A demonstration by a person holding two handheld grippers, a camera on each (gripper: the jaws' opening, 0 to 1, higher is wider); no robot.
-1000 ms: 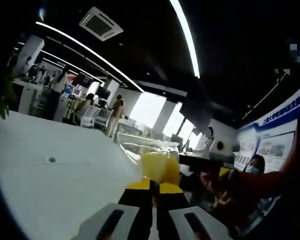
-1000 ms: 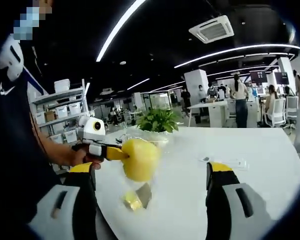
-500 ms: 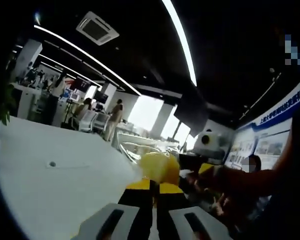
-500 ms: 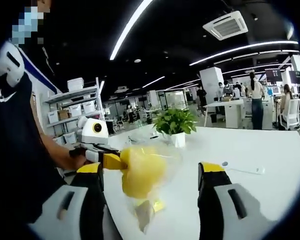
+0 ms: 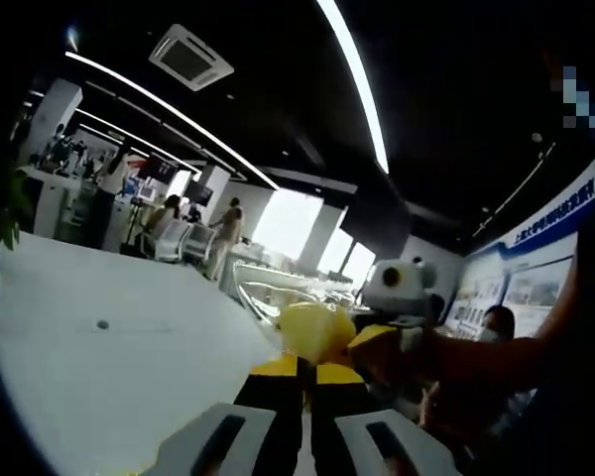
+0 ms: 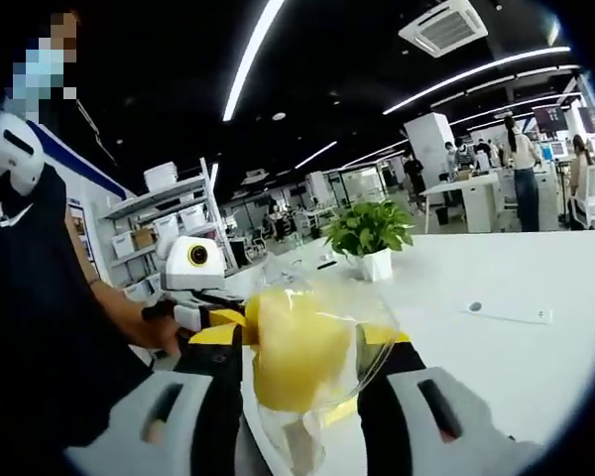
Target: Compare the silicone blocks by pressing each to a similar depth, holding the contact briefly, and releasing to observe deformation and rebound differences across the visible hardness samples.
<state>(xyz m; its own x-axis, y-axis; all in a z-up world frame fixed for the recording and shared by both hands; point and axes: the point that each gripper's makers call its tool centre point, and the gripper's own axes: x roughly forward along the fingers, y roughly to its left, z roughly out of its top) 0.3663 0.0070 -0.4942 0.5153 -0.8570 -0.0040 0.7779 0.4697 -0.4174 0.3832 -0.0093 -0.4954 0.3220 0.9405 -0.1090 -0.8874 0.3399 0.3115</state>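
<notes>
Pressing step: yellow block (image 6: 296, 347) in clear bag (image 6: 362, 317), held above the table (image 6: 535, 367). Left gripper (image 5: 307, 369) clamped on block; right gripper (image 6: 302, 372) narrowed around it. Next: brief hold, then release.

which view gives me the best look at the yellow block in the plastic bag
The right gripper view: the yellow block sits broadside in its clear bag between the right claw's jaws. The left gripper view shows just its top beyond the left claw's closed tips.

No legible text. Blue wall banner (image 5: 560, 220) in the left gripper view carries white characters, too blurred to read. Posters (image 5: 521, 295) under it: unreadable. White swoosh-like mark on the person's dark shirt (image 6: 13, 220) in the right gripper view, no lettering. Shelf boxes (image 6: 183, 215): no label resolvable.
</notes>
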